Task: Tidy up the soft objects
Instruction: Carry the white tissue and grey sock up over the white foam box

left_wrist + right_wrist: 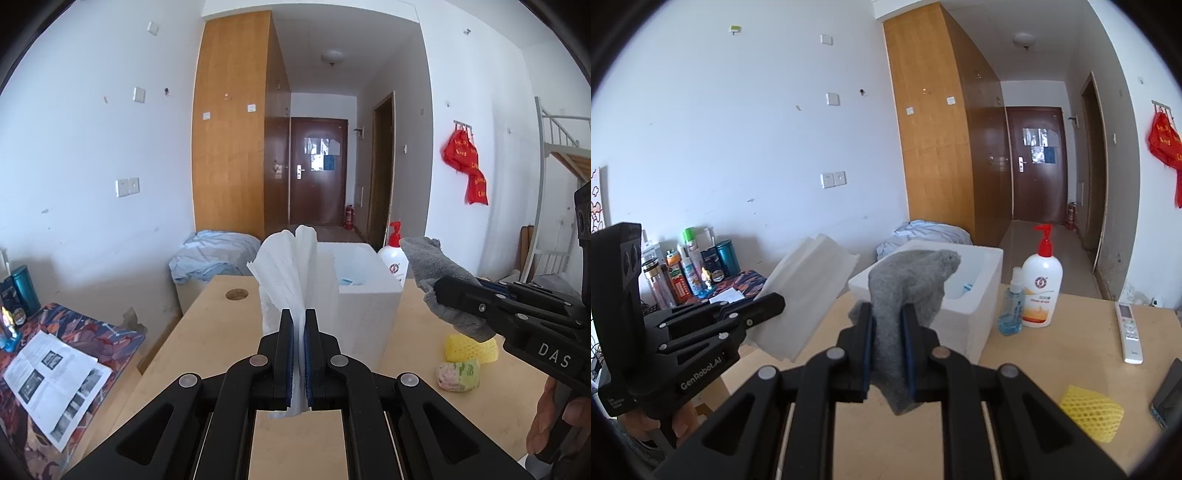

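White tissue (pixel 286 266): a folded paper sheet, clamped between the pads of the left tool (pixel 298 321); it fans out above the jaws and a short end hangs below them.
Left tool: jaws together on the white tissue, held above the near part of the desk (pixel 207 317); in the right wrist view it comes in from the left (pixel 768 301) with the sheet spread flat beyond it.
Grey cloth (pixel 908 291): soft knit fabric, pinched between the pads of the right tool (pixel 888 317); its upper part flops forward toward the foam box, its lower end dangles under the jaws.
Right tool: clamped on the grey cloth, jaws a little apart around its bulk; a hand (pixel 554 417) holds its grip at the right edge.
Foam box (pixel 365 295): white, open-topped, standing on the desk beyond both tools, something blue inside.
Yellow mesh sleeve (pixel 471 349): lying on the desk to the right of the foam box.
Small soft packet (pixel 458 374): pink and green, just in front of the mesh sleeve.
Pump bottle (pixel 1041 284): white with a red pump, upright right of the box, a small blue spray bottle (pixel 1012 306) beside it.
Remote control (pixel 1129 334): flat on the desk, far right.
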Tool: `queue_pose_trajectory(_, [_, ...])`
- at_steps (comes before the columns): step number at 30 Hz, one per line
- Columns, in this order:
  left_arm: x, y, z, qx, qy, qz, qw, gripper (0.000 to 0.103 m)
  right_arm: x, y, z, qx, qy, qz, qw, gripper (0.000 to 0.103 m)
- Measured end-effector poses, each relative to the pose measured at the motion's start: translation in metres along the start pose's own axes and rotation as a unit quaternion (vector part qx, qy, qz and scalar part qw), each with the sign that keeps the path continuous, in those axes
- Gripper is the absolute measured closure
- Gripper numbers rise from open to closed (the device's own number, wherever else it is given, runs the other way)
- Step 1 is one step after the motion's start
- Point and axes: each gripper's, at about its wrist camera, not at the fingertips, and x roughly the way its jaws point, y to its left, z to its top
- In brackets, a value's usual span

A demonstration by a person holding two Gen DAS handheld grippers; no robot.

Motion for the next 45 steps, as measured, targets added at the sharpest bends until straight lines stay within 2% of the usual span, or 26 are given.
queue_pose_trajectory(18, [0.053,-0.003,0.029,0.001,0.006,-0.016,0.9999,0.098,0.035,-0.019,0.025,0.007,0.004,-0.022,1.000,0.085])
queue_pose_trajectory(45, [0.144,-0.003,0.060,0.005,0.018,-0.037,0.9991,0.098,0.104,-0.046,0.048,0.014,0.035,-0.046,0.998,0.085])
